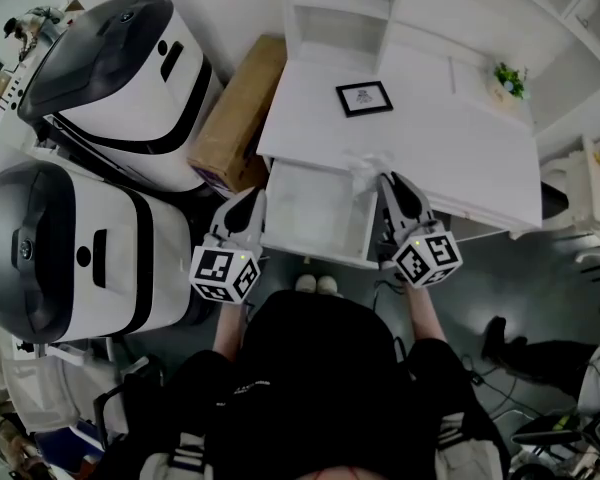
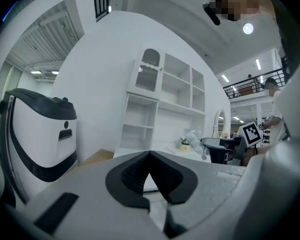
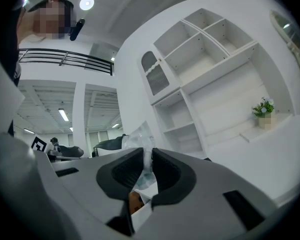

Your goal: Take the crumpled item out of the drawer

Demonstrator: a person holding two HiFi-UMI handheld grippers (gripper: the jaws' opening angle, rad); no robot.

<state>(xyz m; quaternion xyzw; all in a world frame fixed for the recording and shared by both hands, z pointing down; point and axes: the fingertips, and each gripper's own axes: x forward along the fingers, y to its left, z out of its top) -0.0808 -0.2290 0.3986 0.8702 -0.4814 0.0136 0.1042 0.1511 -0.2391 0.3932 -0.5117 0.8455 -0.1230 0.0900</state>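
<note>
Your right gripper (image 1: 390, 182) has its fingers pinched tight on the crumpled clear plastic (image 1: 368, 166), raised at the open drawer's (image 1: 310, 252) back right corner, by the worktop (image 1: 460, 158) edge. Your left gripper (image 1: 248, 200) has its fingers together, empty. Removal appears essentially done; only setting the plastic down remains.

Crumpled item (image 3: 140, 134): thin clear plastic film, creased, faintly glossy. Right gripper (image 3: 146, 154) and left gripper (image 2: 150, 156): matt grey plastic shells, with jaws lined in black ribbed pads (image 3: 121, 171) that look rubbery. Desk (image 1: 460, 158), drawer (image 1: 315, 208) and shelves (image 1: 340, 18): white, smooth, matt painted finish. Box (image 1: 238, 113): brown cardboard, dull. Far machine (image 1: 120, 68) and near machine (image 1: 80, 258): glossy white and dark grey plastic housings. Floor (image 1: 520, 278): dark grey, smooth, slight sheen.
</note>
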